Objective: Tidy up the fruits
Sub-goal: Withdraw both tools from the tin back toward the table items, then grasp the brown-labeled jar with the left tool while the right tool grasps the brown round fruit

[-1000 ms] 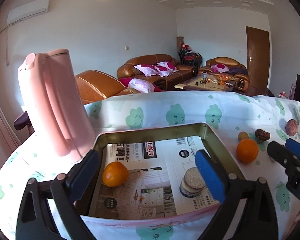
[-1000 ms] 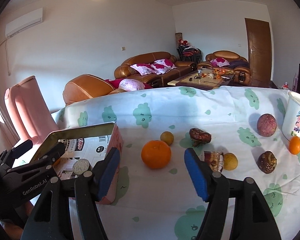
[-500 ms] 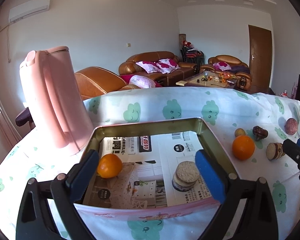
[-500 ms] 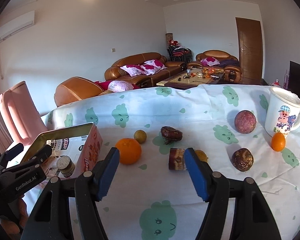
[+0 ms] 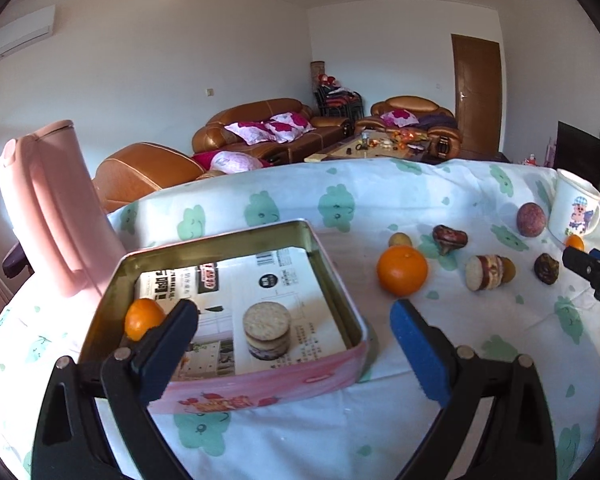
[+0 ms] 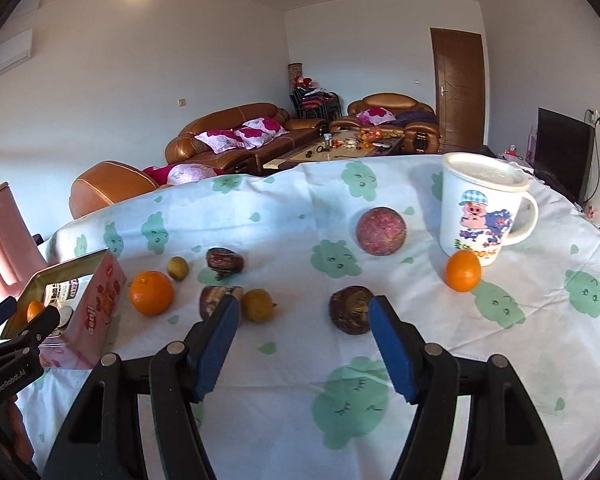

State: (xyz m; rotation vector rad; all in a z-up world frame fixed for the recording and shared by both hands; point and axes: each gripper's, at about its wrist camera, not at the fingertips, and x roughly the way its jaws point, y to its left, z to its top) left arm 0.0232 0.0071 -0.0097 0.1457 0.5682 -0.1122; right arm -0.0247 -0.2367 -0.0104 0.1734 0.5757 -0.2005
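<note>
Tin: a pink rectangular metal tin [image 5: 260,384] with a printed paper lining sits at the table's left side, open-topped
Already in tin: one small orange mandarin [image 5: 142,317] against the left wall, and a stack of round sandwich biscuits [image 5: 266,330] near the middle
Fruit left out: a large orange [image 6: 151,293] just beside the tin, a small yellow-green fruit [image 6: 177,267] and a dark brown wrinkled fruit [image 6: 225,262] behind it, a small yellow fruit [image 6: 259,305], a dark brown round fruit [image 6: 350,309], a round reddish-purple fruit [image 6: 381,231], a small orange [image 6: 463,271] touching the mug
Other loose item: a second biscuit stack lying on its side [image 5: 485,273] beside the yellow fruit
Progress: early, by my reading; one fruit is boxed and seven lie loose on the cloth
Left gripper [image 5: 294,326]: blue pads spread wide, holding nothing, hovering at the tin's near right corner
Right gripper [image 6: 303,318]: jaws wide apart and empty, above the cloth near the dark round fruit
Surroundings: white cloth with green cloud prints [image 6: 340,400], white cartoon-pig mug [image 6: 482,204], pink chair back [image 5: 48,208]
</note>
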